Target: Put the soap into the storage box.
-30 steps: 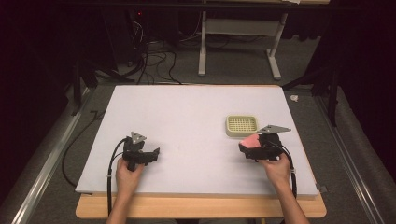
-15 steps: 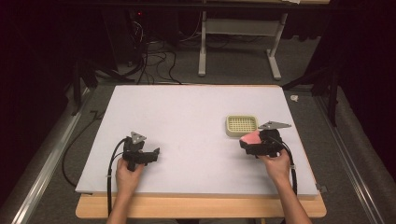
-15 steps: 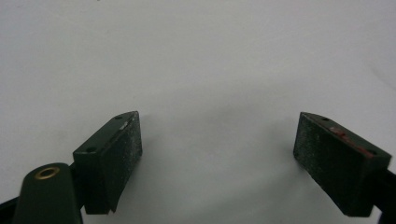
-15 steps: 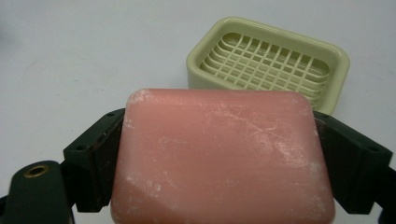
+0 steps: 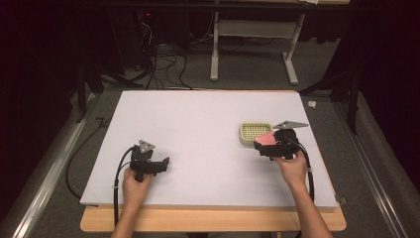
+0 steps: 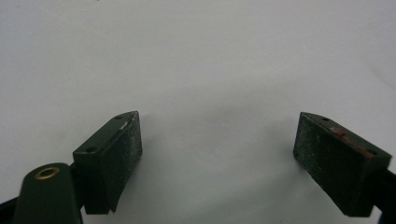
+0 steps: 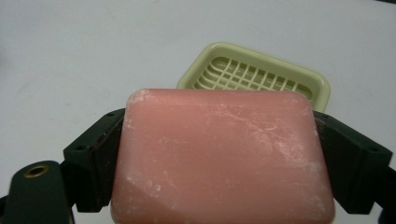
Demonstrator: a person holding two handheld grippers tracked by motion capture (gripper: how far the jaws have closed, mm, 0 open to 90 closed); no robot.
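One pink soap bar [image 7: 219, 158] and one pale green soap dish [image 5: 254, 132] — both at right. Two grippers — left gripper [image 5: 159, 166], right gripper [image 5: 261, 145].

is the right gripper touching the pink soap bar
Touching. In the right gripper view both black jaws of the right gripper press flat against the two sides of the pink soap bar, with no gap on either side.

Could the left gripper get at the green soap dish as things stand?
Probably yes: the left gripper is open and empty, and bare white board lies between it and the soap dish. The right gripper, holding pink soap, crowds the dish's near edge.
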